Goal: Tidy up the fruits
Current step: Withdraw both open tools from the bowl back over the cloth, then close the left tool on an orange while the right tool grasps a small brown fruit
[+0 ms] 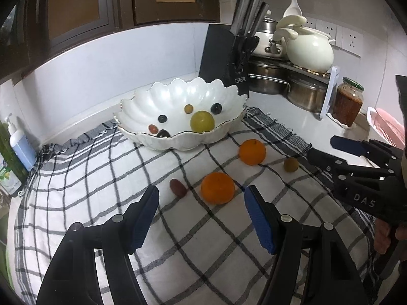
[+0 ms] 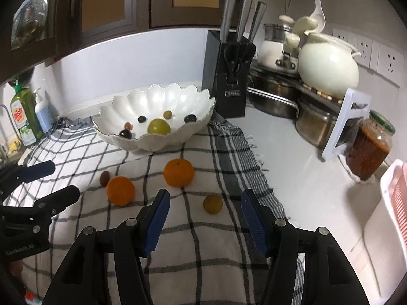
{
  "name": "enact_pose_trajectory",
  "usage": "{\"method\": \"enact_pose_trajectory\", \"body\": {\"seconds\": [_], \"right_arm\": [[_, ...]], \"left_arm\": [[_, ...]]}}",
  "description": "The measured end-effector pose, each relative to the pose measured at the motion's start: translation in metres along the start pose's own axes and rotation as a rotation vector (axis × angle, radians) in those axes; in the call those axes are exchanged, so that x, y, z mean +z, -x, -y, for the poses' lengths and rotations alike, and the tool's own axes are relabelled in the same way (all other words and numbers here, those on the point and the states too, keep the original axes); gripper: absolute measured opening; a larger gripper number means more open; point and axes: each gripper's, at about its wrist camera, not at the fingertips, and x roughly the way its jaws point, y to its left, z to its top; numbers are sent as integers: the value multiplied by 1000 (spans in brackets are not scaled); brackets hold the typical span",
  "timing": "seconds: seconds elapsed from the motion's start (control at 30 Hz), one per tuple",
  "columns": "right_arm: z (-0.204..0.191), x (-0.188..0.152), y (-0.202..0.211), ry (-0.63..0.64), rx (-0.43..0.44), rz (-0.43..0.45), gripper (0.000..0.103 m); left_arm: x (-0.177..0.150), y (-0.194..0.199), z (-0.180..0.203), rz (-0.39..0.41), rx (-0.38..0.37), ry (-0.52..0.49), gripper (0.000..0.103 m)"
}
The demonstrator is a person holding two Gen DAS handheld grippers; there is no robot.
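Left hand-held gripper point(image 1: 201, 212), right hand-held gripper point(image 2: 203, 209): black frames, blue ribbed pads, silver screws, white lettering, possibly "DAS".

Dark wood cabinets point(image 1: 106, 2) above pale backsplash point(image 1: 114, 58); white counter point(image 2: 292, 165); wall sockets point(image 2: 366, 50) right.

bowl point(image 1: 178, 137) at cloth point(image 1: 101, 178) rear | two oranges point(image 1: 217, 188) before it

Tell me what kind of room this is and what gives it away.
Most likely a home kitchen counter: a knife block stands against the wall, stacked metal pots sit on a corner rack, and dish soap is near the counter's edge.
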Motion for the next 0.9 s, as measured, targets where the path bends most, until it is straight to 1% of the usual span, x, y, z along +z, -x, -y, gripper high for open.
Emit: {"method": "enact_pose_trajectory", "body": {"seconds": [0.1,0.27,0.43,0.6,0.83,0.9], "right_arm": [[1,-3,-8,-9,0,-14,59],[4,-7,-23,-28,7,-46,58],[10,-8,-36,-42,12,-72,53],[15,-9,-49,-70,27,-102,47],[18,-10,-62,-82,33,-125,45],[19,-9,-65,-80,36,-131,41]], "left_arm": [[0,-8,4,1,-5,-10,69],[1,-25,6,-25,-19,1,69],[0,-42,6,-55,-31,16,67],[-1,-55,9,-76,-43,10,65],[-2,-71,11,-100,-56,16,63],[0,-74,10,-104,-62,20,63]]}}
